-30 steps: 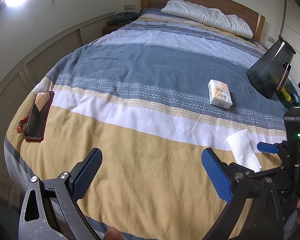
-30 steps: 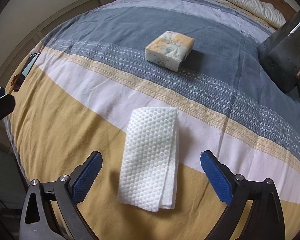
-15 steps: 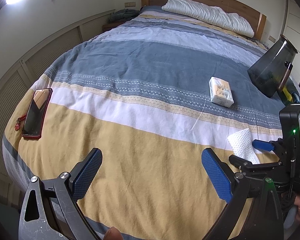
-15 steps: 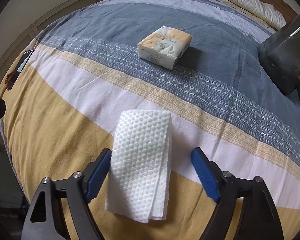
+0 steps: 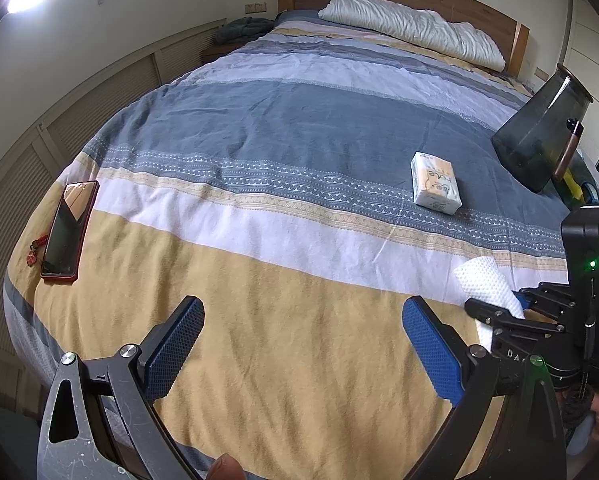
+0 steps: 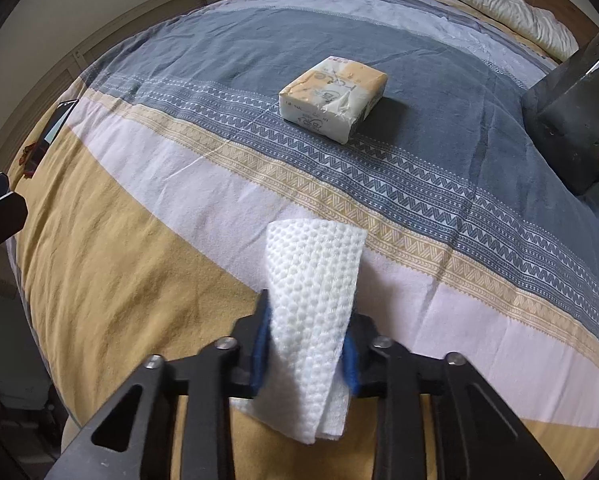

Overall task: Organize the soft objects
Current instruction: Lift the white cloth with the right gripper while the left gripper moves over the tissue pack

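A folded white dimpled cloth [image 6: 313, 312] lies on the striped bedspread [image 6: 139, 260], bunched up between the blue pads of my right gripper [image 6: 305, 348], whose jaws are closing and press on both its sides. The same cloth [image 5: 485, 284] shows at the right of the left wrist view, under the right gripper [image 5: 515, 304]. A yellow-and-white tissue pack [image 6: 333, 98] lies further up the bed on the blue band, also seen as the tissue pack [image 5: 435, 184]. My left gripper [image 5: 301, 344] hangs open over the yellow band, with nothing between its fingers.
A red-cased phone [image 5: 69, 230] lies near the bed's left edge. A dark translucent bin [image 5: 543, 140] lies tipped at the right, with a yellow item beside it. A white pillow [image 5: 411, 34] rests against the wooden headboard. Louvred panels run along the left wall.
My right gripper's jaws have closed from wide apart onto the white cloth, which now bulges upward between the pads. The left gripper has hardly moved.
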A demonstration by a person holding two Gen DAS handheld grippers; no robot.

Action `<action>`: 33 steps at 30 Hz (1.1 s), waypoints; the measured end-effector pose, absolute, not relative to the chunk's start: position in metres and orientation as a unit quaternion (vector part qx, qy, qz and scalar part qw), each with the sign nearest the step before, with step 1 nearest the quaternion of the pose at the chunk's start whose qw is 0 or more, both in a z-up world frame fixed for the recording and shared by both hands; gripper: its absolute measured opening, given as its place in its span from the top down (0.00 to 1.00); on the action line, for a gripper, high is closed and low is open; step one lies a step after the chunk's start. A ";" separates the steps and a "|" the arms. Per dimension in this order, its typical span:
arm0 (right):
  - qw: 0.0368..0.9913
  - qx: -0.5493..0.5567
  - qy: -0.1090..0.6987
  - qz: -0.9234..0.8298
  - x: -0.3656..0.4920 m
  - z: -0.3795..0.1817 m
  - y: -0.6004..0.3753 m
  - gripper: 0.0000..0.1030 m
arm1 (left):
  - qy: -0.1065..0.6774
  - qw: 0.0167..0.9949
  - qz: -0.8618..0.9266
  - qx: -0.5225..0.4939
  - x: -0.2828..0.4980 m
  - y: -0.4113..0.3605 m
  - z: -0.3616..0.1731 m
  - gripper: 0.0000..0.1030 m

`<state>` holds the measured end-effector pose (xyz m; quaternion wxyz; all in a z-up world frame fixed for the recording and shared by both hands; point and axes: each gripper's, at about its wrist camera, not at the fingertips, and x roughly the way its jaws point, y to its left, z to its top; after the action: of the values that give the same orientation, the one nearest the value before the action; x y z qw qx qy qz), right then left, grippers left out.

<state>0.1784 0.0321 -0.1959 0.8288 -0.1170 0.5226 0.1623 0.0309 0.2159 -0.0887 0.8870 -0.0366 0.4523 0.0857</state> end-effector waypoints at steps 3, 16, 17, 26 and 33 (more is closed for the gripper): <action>0.830 -0.111 0.520 0.168 0.178 -0.195 0.029 0.90 | 0.453 0.887 0.086 -0.037 0.032 0.214 -0.089 0.05; 0.837 -0.102 0.508 0.176 0.172 -0.189 0.019 0.91 | 0.467 0.881 0.062 -0.044 0.078 0.194 -0.090 0.05; 0.837 -0.101 0.507 0.177 0.171 -0.189 0.018 0.91 | 0.468 0.881 0.056 -0.046 0.087 0.191 -0.089 0.05; 0.840 -0.086 0.503 0.184 0.168 -0.188 0.011 0.91 | 0.498 0.867 -0.032 -0.024 0.179 0.135 -0.093 0.05; 0.840 -0.076 0.502 0.191 0.168 -0.190 0.006 0.91 | 0.529 0.848 -0.040 0.002 0.220 0.114 -0.112 0.06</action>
<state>0.1681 0.0062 -0.1895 0.8404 -0.0764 0.5017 0.1905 0.2202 0.1142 -0.1122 0.8477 0.0023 0.5290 -0.0399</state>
